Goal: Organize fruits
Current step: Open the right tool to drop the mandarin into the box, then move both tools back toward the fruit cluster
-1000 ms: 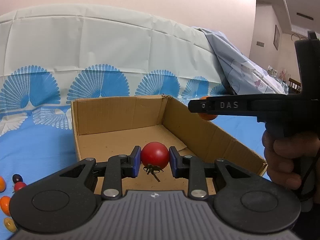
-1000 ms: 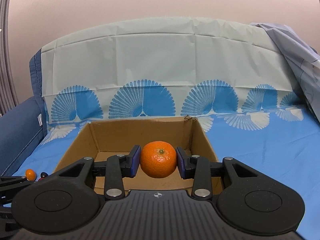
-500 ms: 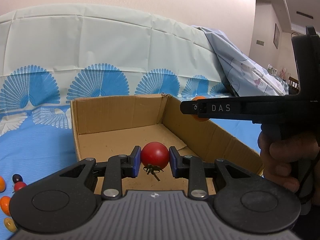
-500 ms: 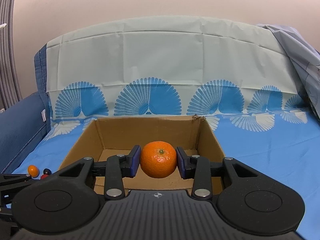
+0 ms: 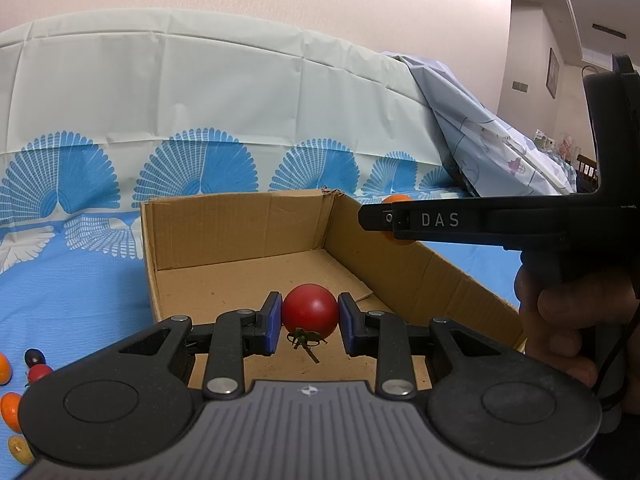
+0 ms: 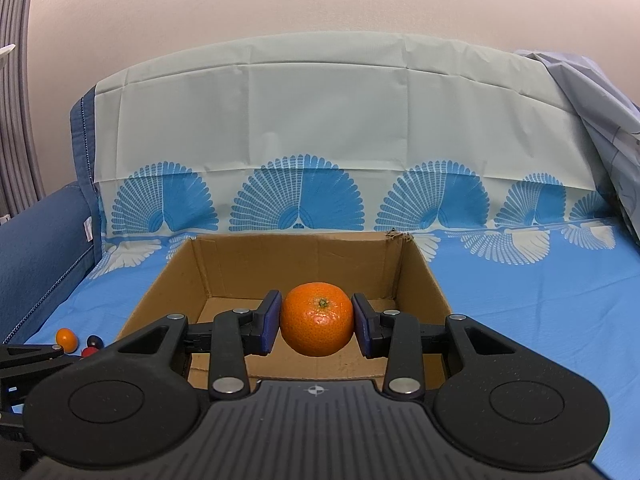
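Right hand-held gripper (image 5: 394, 220), clenching a mandarin (image 6: 317, 319), is edging over the box (image 5: 240, 232); left hand-held gripper (image 5: 309, 322) is gripping a tomato (image 5: 310, 310) for dropping in

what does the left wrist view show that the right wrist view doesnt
Only the left wrist view: the left hand-held gripper shut on a red tomato, and the person's hand holding the other tool.
Only the right wrist view: the right hand-held gripper shut on an orange mandarin, seen whole.
Both: the open cardboard box, empty inside, and small loose fruits on the blue cloth to its left.
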Available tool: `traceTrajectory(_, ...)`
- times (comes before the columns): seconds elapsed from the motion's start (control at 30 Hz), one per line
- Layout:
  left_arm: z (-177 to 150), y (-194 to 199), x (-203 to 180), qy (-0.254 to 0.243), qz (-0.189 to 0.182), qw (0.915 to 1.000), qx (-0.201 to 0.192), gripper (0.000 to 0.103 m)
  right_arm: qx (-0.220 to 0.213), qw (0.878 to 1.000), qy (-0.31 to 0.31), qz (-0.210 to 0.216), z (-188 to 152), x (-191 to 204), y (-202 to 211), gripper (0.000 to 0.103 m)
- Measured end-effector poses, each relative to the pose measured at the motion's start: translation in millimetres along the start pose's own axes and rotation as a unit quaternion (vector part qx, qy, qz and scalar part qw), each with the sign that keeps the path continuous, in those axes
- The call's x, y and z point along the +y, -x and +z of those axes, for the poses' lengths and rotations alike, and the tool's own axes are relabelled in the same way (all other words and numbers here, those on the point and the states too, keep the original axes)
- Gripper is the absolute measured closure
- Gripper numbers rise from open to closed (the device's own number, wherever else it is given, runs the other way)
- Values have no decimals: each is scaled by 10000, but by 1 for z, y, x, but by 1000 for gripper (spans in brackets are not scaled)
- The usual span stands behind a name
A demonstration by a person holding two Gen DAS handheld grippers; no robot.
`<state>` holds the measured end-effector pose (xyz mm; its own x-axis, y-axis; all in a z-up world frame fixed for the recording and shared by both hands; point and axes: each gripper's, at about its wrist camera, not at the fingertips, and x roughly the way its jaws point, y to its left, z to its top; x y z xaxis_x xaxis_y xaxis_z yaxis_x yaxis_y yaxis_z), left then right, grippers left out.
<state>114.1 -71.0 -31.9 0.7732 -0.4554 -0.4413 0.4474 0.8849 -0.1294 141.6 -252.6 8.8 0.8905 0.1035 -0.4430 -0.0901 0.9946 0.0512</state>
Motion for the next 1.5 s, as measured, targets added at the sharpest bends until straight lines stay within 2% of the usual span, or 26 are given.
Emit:
traceTrajectory(1.13, 1, 0, -3, 14, -2, 10000, 30, 68, 19, 10000, 6, -34, 0, 1, 0, 63)
traceTrajectory(1.2, 2, -1, -2, 26, -3, 10000, 84, 61, 57, 9999, 23, -106, 0, 2, -2, 60)
traceTrajectory(1.27, 3, -1, -3, 13, 24, 10000, 72, 61, 45, 9998, 13, -177, -1, 2, -2, 49)
traceTrajectory(1.4, 3, -1, -4, -11, 83, 10000, 45, 61, 27, 9998, 3, -193, -1, 2, -2, 49)
traceTrajectory(1.5, 0, -2, -5, -94, 322, 9994, -34, 59, 23, 9998, 17, -192, -1, 2, -2, 48)
